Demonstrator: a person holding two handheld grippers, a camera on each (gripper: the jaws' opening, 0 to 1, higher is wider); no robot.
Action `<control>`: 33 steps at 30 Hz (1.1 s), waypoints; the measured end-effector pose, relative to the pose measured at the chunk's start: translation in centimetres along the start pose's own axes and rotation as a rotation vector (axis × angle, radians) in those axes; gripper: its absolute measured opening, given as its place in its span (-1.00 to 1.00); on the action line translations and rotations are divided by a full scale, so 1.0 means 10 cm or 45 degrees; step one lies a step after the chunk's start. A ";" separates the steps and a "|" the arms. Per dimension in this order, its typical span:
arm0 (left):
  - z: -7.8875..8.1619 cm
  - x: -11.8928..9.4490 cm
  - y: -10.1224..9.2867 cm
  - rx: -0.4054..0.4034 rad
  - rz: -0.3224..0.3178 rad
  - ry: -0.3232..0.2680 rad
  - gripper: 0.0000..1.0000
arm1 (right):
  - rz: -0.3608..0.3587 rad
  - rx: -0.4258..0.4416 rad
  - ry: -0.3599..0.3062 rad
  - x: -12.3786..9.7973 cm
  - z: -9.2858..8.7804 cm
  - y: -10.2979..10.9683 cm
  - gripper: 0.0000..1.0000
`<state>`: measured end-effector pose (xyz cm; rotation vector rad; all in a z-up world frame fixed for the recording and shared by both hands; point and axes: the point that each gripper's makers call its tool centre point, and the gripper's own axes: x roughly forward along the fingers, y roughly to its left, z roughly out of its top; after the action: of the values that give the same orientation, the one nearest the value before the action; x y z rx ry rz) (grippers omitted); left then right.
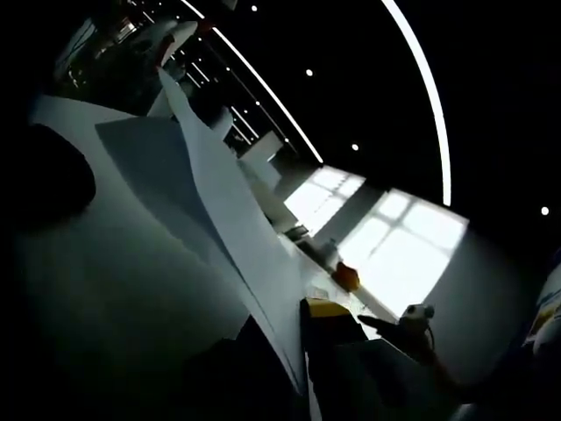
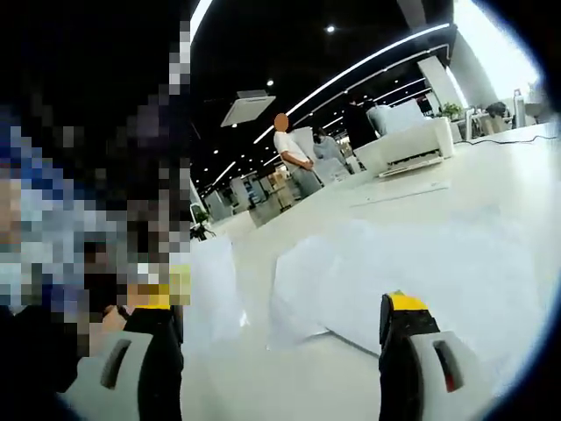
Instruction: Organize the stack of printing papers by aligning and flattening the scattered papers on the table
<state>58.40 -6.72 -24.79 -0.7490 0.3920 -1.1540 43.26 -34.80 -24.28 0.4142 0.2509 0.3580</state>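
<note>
The white bench (image 2: pixel 491 167) is stretching out ahead of the right claw (image 2: pixel 280 351), whose jaws are standing wide apart with nothing between them. Scattered papers (image 2: pixel 412 272) are lying just past its tips. The left claw (image 1: pixel 337 351) is pinching a lifted sheet (image 1: pixel 228 219) edge-on. Best to be lowering that sheet squarely onto the others, then pressing flat.

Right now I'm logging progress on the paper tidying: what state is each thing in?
Left tongs: raised and tilted, apparently shut on a paper sheet.
Paper sheet: lifted off the table, curved, edge-on in the left gripper view.
Right tongs: open, holding nothing, low over the table.
Scattered papers: lying on the white table, overlapping, unaligned, one edge curled.
</note>
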 end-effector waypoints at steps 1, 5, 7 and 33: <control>0.00 0.00 0.00 0.000 0.000 0.000 -0.88 | -0.005 -0.002 0.000 -0.01 0.00 -0.01 0.76; 0.00 0.00 0.00 0.000 0.000 0.000 -0.88 | -0.021 -0.005 -0.004 -0.05 0.01 -0.09 0.76; 0.00 0.00 -0.01 0.000 0.000 0.001 -0.88 | -0.028 -0.003 -0.009 -0.07 0.00 -0.09 0.76; -0.02 0.00 -0.02 -0.010 -0.005 0.002 -0.88 | -0.239 -0.054 -0.027 -0.36 0.09 -0.59 0.76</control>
<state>58.14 -6.83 -24.74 -0.7560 0.3963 -1.1575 41.96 -41.54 -25.44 0.3492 0.2590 0.1748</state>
